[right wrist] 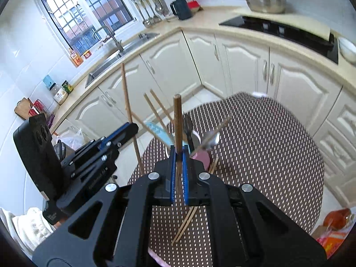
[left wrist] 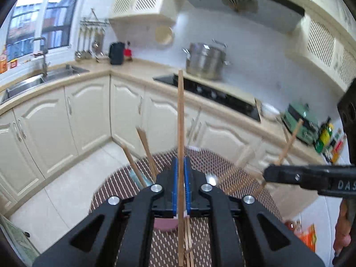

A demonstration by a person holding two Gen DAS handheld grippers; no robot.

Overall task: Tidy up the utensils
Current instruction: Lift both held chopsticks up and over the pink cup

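Note:
My left gripper (left wrist: 181, 163) is shut on a long light wooden chopstick (left wrist: 180, 111) that stands upright between its blue pads. The right gripper (right wrist: 178, 150) is shut on a darker brown chopstick (right wrist: 177, 115), also upright. Both are held above a round table with a brown dotted mat (right wrist: 255, 155). Below them stand a pink cup (right wrist: 203, 158) with a black fork (right wrist: 188, 124) and a spoon (right wrist: 214, 139), and a light-blue holder (right wrist: 156, 129) with several chopsticks leaning in it. Loose chopsticks (right wrist: 187, 224) lie on the mat. In the left wrist view the right gripper (left wrist: 265, 174) shows at the right edge.
Cream cabinets (left wrist: 86, 115) and a beige counter curve round behind the table. On the counter are a sink (left wrist: 33, 80), a black hob (left wrist: 213, 93) and a steel pot (left wrist: 205, 60). An orange bag (right wrist: 333, 233) lies on the tiled floor at the right.

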